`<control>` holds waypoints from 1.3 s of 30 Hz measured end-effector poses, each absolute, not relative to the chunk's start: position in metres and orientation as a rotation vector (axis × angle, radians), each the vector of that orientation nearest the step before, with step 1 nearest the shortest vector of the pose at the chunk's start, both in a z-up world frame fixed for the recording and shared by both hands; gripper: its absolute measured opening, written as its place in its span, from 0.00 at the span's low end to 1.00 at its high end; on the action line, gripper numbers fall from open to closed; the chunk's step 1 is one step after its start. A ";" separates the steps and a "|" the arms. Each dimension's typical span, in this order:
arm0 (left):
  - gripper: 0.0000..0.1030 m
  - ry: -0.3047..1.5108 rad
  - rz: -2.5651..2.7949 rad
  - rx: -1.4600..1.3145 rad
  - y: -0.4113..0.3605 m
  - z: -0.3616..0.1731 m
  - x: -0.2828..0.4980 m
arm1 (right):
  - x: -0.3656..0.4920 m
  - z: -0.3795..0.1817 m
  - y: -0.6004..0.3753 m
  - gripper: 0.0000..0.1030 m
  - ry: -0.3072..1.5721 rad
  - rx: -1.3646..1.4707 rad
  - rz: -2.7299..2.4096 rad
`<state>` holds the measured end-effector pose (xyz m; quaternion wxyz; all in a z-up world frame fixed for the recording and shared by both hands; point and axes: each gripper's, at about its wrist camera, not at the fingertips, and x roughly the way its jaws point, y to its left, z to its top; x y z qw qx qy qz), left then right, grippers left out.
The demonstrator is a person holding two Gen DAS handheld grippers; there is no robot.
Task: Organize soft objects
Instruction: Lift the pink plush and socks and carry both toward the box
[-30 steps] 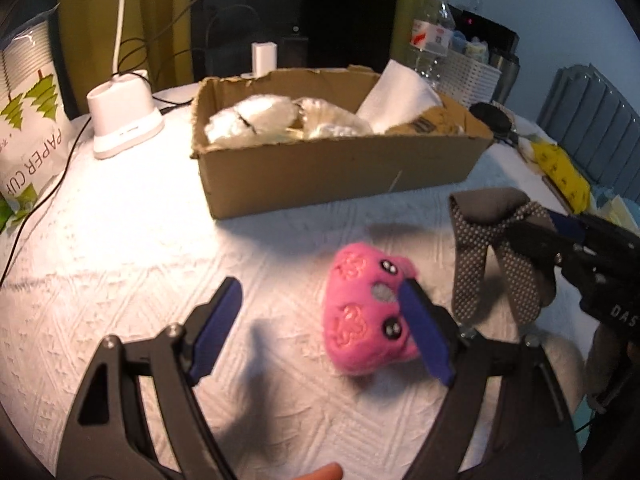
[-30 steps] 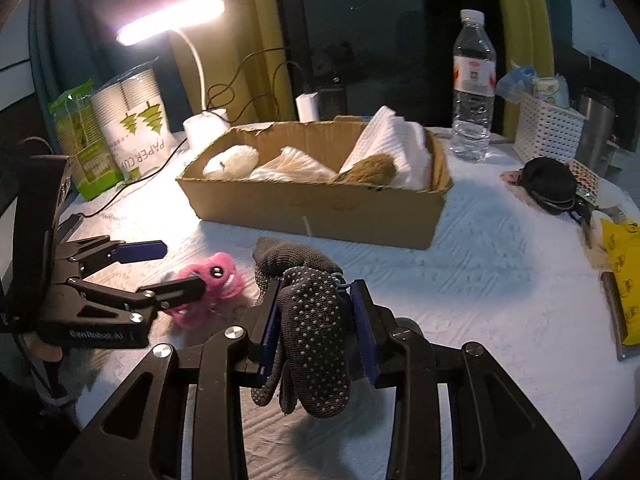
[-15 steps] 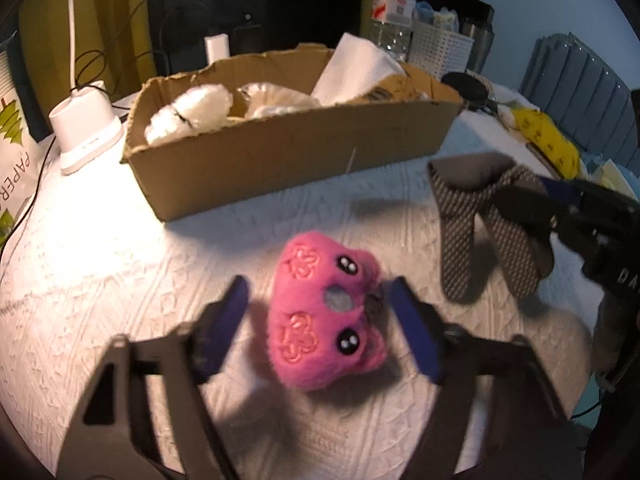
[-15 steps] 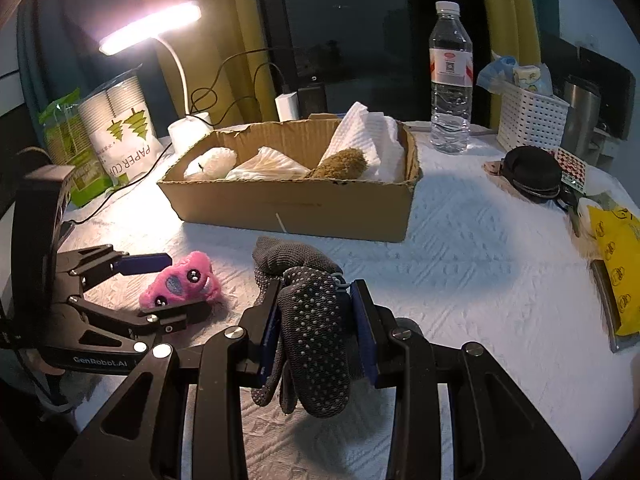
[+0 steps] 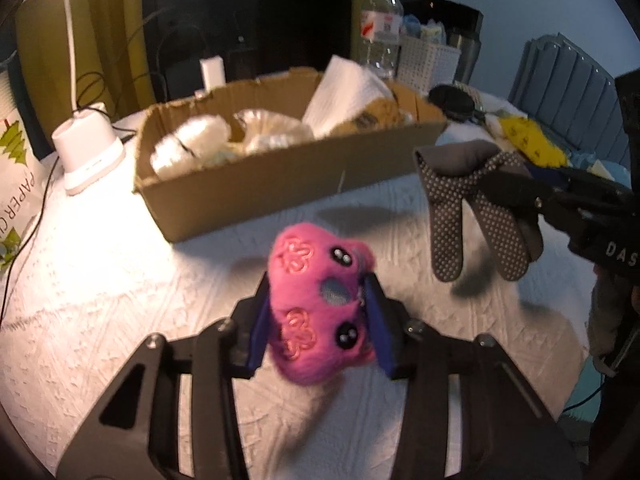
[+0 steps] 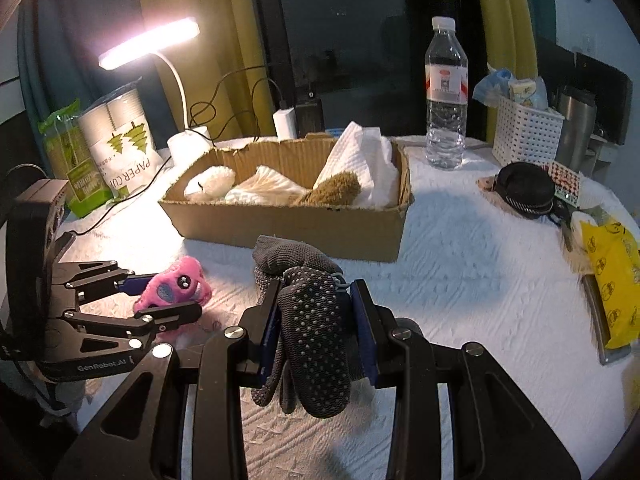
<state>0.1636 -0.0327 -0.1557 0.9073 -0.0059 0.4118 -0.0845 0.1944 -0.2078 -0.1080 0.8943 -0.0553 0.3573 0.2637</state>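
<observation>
My left gripper (image 5: 318, 322) is shut on a pink plush toy (image 5: 316, 300) with stitched flowers and black eyes, just above the white tablecloth. The right wrist view shows the same gripper (image 6: 170, 294) at the left with the pink plush toy (image 6: 170, 286) between its blue pads. My right gripper (image 6: 318, 332) is shut on a grey dotted sock (image 6: 314, 344) that hangs folded over the pads. In the left wrist view the grey dotted sock (image 5: 472, 216) dangles at the right. Behind both stands an open cardboard box (image 6: 288, 220) holding white and brown soft items and a folded white towel (image 6: 360, 164).
A lit desk lamp (image 6: 150, 42) with its white base (image 5: 88, 152) stands at the left with a pack of paper cups (image 6: 120, 140). A water bottle (image 6: 446, 96), white basket (image 6: 526, 128), black pouch (image 6: 524, 188) and yellow bag (image 6: 614, 276) sit at the right.
The left gripper's jaws closed from wide apart onto the pink plush toy. The right gripper kept its hold on the sock.
</observation>
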 end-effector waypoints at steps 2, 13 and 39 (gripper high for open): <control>0.42 0.831 -0.175 -0.024 -0.030 -0.149 0.163 | 0.195 -0.104 -0.208 0.35 0.732 -0.116 0.546; 0.42 0.750 -0.176 -0.053 -0.023 -0.116 0.168 | 0.202 -0.082 -0.202 0.35 0.690 -0.129 0.552; 0.43 0.591 -0.133 -0.085 -0.023 -0.068 0.205 | 0.245 -0.048 -0.195 0.35 0.605 -0.128 0.590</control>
